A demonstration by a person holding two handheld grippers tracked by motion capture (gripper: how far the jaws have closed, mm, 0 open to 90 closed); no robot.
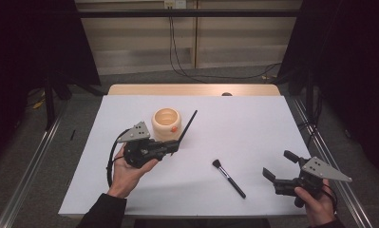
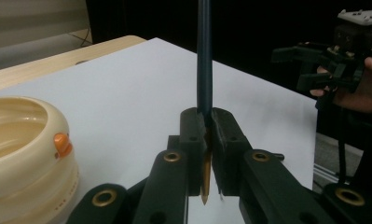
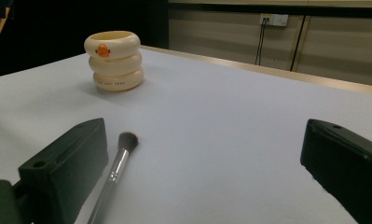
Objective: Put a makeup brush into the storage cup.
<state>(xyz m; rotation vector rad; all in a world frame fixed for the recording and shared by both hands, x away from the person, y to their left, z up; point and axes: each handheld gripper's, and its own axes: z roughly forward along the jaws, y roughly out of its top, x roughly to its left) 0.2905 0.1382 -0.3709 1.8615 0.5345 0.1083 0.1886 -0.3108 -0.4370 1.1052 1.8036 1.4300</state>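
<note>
White tabletop (image 1: 253,123): your left gripper (image 1: 174,145) clamps a pencil (image 1: 187,126) at the cup's (image 1: 166,123) three o'clock, not yet in; your right gripper (image 1: 278,168) gapes empty near the unplaced brush (image 1: 229,178).

Right gripper (image 3: 211,172) jaws stand wide apart, nothing between the pads; one black jaw low left, the other low right. Makeup brush (image 3: 114,165) lies on the white table (image 3: 230,121) just beside the left jaw, dark bristles pointing away, metal ferrule catching light. Cream ringed cup (image 3: 113,60) stands upright farther off (orange beak mark facing the camera). Wooden table edge behind; wall outlet with cables beyond.
</note>
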